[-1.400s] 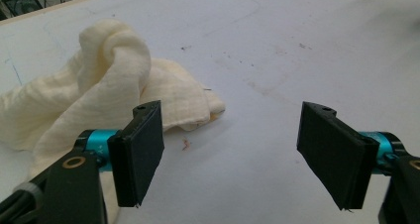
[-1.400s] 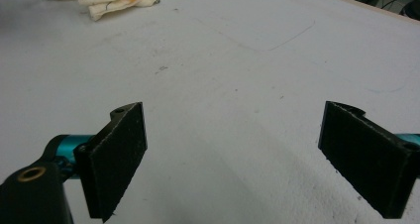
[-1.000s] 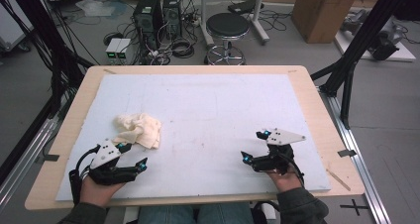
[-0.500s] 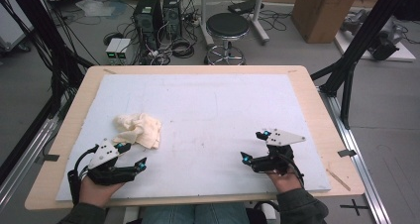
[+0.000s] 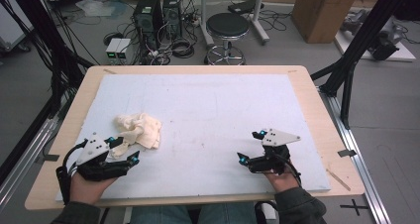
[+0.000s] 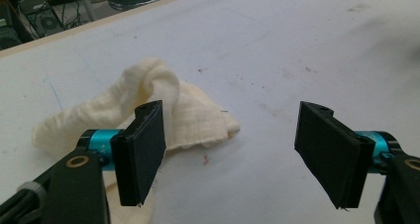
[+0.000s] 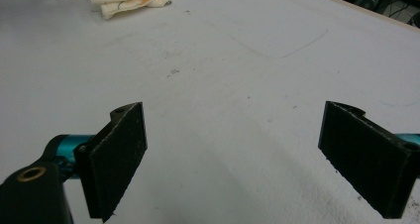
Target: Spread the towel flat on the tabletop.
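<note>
The crumpled cloth (image 5: 139,128) lay just ahead of the left gripper (image 5: 124,151), touching its left jaw. Both grippers gaped wide and empty; the right gripper (image 5: 249,145) sat well apart.

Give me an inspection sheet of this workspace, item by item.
Surface: white board on a wooden table, faint marks and smudges.
Job's things: crumpled cream cloth, lying near the left side.
Clutter: nothing seen.
Grippers: left hand-held gripper open, one jaw at the cloth's edge; right hand-held gripper open, over bare board.
Cables: black cable trailing from the left one.
Surroundings: stool, computer towers, cardboard box, floor cables.
</note>
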